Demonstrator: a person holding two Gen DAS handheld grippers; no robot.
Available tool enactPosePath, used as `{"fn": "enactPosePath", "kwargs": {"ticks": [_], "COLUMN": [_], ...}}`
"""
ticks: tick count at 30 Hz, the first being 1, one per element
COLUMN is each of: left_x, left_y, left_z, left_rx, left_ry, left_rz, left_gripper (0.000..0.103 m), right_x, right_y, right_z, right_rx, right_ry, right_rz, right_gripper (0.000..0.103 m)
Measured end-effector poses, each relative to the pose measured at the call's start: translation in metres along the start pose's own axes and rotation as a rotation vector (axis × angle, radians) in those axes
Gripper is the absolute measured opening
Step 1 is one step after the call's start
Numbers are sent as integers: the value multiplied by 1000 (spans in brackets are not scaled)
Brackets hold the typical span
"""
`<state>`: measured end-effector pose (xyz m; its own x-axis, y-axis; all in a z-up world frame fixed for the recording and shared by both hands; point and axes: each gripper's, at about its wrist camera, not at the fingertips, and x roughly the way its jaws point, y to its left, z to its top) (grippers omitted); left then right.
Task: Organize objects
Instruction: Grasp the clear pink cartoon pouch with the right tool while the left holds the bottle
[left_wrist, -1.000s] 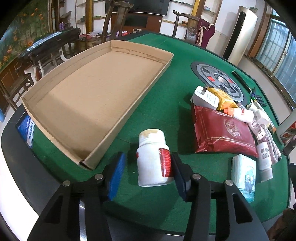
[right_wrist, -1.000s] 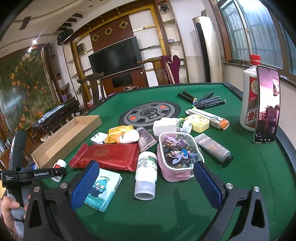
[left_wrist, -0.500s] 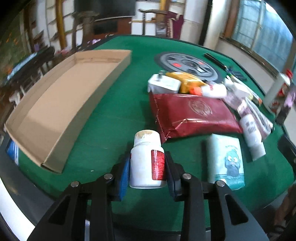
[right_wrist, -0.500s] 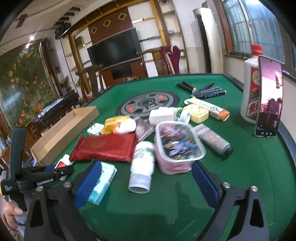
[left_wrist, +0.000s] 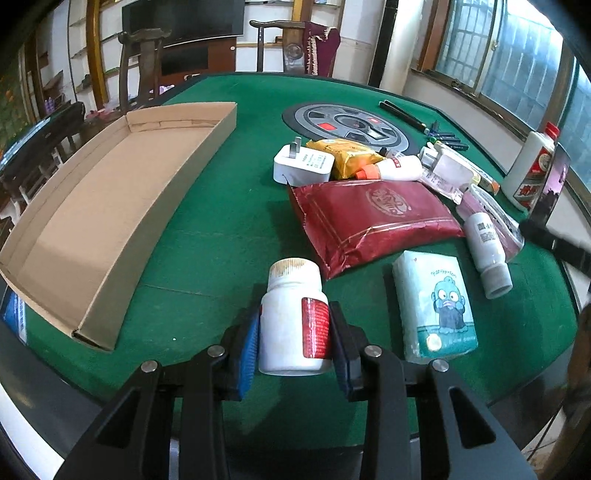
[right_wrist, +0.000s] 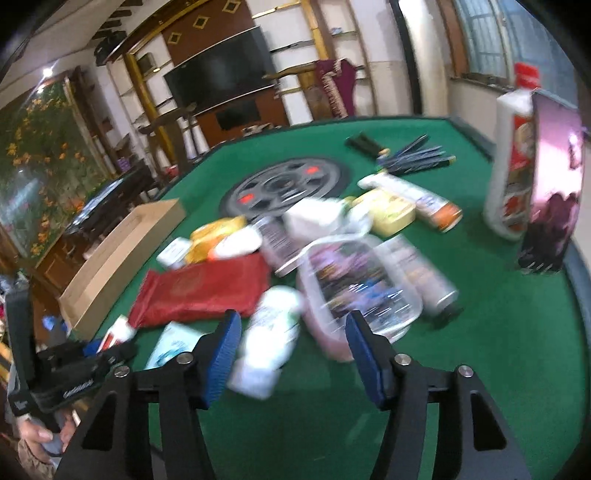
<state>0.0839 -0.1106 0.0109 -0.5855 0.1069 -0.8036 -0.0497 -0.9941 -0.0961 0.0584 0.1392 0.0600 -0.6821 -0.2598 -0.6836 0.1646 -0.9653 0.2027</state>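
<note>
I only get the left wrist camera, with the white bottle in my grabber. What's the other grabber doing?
Observer: The right gripper straddles a lying white bottle. Its jaws are closing, and the pads don't look pressed on it yet.
Operator: What's next to that bottle?
Observer: A clear pouch with cartoon pictures on top lies right beside it, near the gripper's other pad.
Operator: Who's holding my grabber?
Observer: A hand grips the handle of the left gripper, in the bottom-left corner of the right wrist view.
</note>
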Motion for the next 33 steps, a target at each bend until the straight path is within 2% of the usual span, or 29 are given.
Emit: {"fn": "enactPosePath", "kwargs": {"ticks": [2, 5, 8, 12, 14, 16, 20, 28, 33], "left_x": [-1, -1, -1, 0, 1, 2, 2, 2, 0], "left_y": [2, 4, 1, -2, -2, -2, -3, -3, 0], "left_z": [-1, -2, -3, -4, -3, -3, -3, -3, -3], "left_rx": [3, 7, 18, 25, 23, 22, 25, 22, -10], "left_ry": [4, 3, -2, -1, 1, 3, 2, 0, -6], "left_rz": [-9, -11, 3, 20, 20, 22, 27, 24, 5], "left_gripper": [34, 34, 34, 34, 34, 34, 34, 34, 34], "right_x": [5, 15, 31, 38, 42, 50, 63, 58, 42], "right_y": [-12, -22, -24, -13, -11, -9, -17, -22, -25], "right_z": [8, 14, 17, 15, 14, 12, 11, 10, 9], "right_rx": [-38, -80, -122, -188, -192, -203, -162, -104, -56], "right_ry": [36, 90, 148, 149, 166, 192, 228, 188, 125], "right_rz": [-60, -98, -78, -87, -55, -71, -44, -30, -9], "right_gripper": [94, 94, 94, 88, 83, 82, 83, 78, 77]}}
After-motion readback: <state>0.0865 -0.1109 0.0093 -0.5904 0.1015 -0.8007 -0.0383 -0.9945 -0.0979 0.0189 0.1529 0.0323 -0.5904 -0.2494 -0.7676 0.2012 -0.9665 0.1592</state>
